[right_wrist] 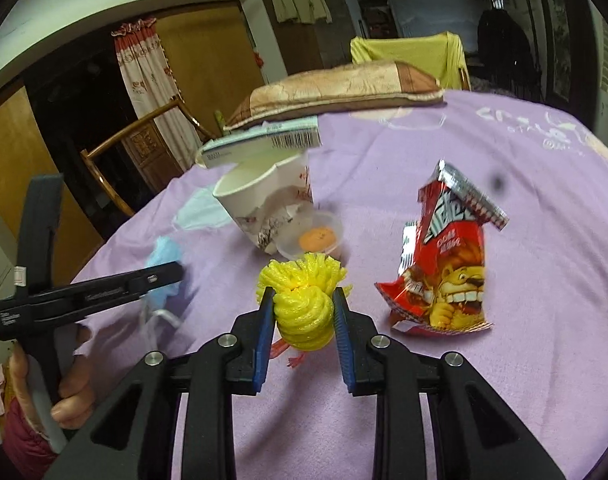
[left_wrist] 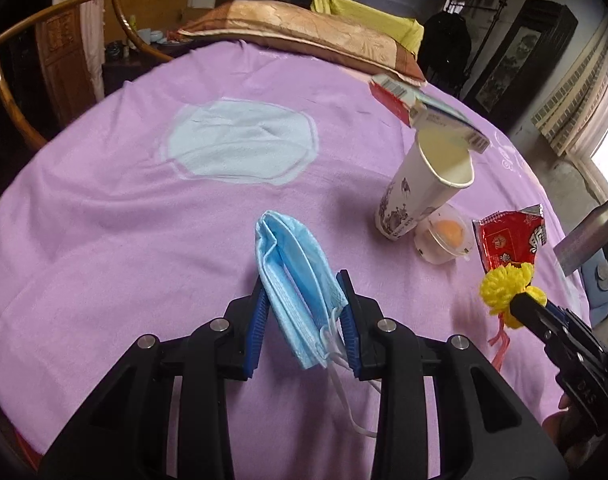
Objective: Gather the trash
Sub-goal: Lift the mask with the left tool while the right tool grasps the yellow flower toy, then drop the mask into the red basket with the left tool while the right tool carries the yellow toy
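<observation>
Red snack bag's (right_wrist: 444, 280) lion print: right wrist only.

Your left gripper (left_wrist: 304, 316) pointed down and forward, blue pads clamped on a folded mask (left_wrist: 293, 280). Your right gripper (right_wrist: 301, 320) angled down too, jaws pressed against a yellow foam net (right_wrist: 304, 312). Your left hand (right_wrist: 63, 384) wrapped its gripper's handle, fingers curled.
</observation>
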Tool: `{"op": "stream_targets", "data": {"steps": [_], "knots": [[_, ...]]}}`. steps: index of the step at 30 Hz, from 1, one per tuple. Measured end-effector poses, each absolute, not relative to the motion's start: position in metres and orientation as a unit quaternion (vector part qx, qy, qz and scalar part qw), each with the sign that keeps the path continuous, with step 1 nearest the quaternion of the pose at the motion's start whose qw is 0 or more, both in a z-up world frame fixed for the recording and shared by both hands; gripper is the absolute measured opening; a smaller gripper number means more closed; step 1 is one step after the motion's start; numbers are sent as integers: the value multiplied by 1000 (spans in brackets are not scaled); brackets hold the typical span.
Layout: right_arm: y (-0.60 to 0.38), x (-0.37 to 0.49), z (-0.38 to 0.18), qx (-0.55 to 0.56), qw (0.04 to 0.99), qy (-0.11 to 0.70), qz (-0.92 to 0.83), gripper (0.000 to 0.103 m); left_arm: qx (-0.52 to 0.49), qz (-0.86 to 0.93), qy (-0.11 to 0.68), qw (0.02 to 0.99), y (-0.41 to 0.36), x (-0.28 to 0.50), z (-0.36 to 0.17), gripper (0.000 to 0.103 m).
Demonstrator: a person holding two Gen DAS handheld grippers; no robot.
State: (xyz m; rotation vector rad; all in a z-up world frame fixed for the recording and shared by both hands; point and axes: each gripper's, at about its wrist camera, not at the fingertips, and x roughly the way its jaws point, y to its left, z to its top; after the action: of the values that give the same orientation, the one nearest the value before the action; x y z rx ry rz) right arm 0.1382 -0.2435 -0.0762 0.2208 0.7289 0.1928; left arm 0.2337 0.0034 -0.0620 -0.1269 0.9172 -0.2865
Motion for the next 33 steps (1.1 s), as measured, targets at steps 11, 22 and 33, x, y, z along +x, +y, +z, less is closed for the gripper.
{"op": "stream_targets", "data": {"steps": [11,22,33], "knots": [[-243,125,-61,139,924,325,146,29,-90,-29,404,910,87,147,-22,34],[-172,123,-47,114,910,337,212,28,-179,126,449,866,234,69,-83,34],[-51,120,-31,32,892,363,269,28,-220,214,475,825,330,45,-136,85]]}}
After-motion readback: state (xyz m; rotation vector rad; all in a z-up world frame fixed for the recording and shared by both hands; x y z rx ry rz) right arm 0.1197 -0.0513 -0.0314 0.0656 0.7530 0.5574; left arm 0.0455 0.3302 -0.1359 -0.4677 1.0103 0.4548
